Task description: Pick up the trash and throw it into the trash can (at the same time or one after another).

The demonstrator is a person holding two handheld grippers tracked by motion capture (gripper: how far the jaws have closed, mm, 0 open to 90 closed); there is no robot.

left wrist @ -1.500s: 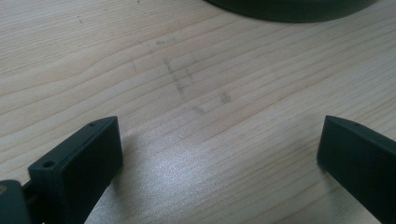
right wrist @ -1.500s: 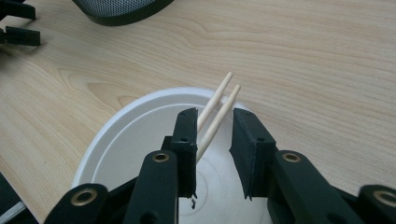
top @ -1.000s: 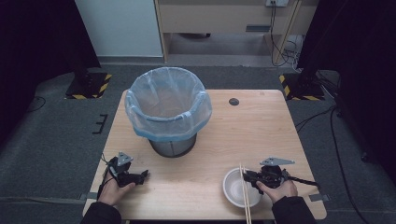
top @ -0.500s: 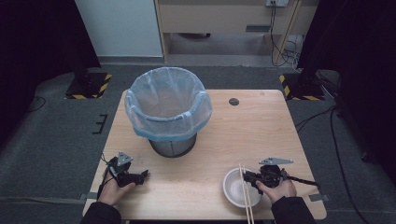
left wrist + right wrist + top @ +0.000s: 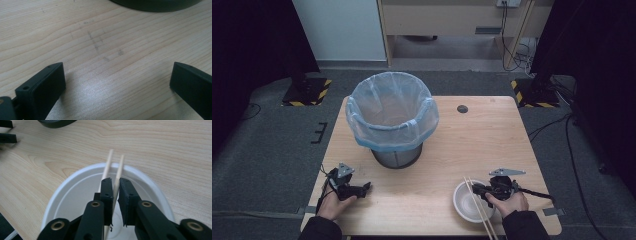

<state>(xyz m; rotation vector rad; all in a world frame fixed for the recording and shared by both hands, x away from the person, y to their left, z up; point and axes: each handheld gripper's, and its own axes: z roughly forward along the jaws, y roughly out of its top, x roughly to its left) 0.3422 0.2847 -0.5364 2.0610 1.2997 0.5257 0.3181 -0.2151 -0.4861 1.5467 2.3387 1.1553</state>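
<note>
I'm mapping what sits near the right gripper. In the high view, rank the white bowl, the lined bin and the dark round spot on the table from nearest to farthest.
1. white bowl: directly beside the right gripper.
2. lined bin: mid-table, toward the left.
3. dark round spot: near the table's far edge.

The left gripper (image 5: pixel 362 189) sits at the lower left of the high view, held in the left hand (image 5: pixel 332 204), jaws spread wide. At lower right, the right hand (image 5: pixel 508 201) holds the right gripper (image 5: pixel 476 189), whose jaws have just been closing and now pinch tight
</note>
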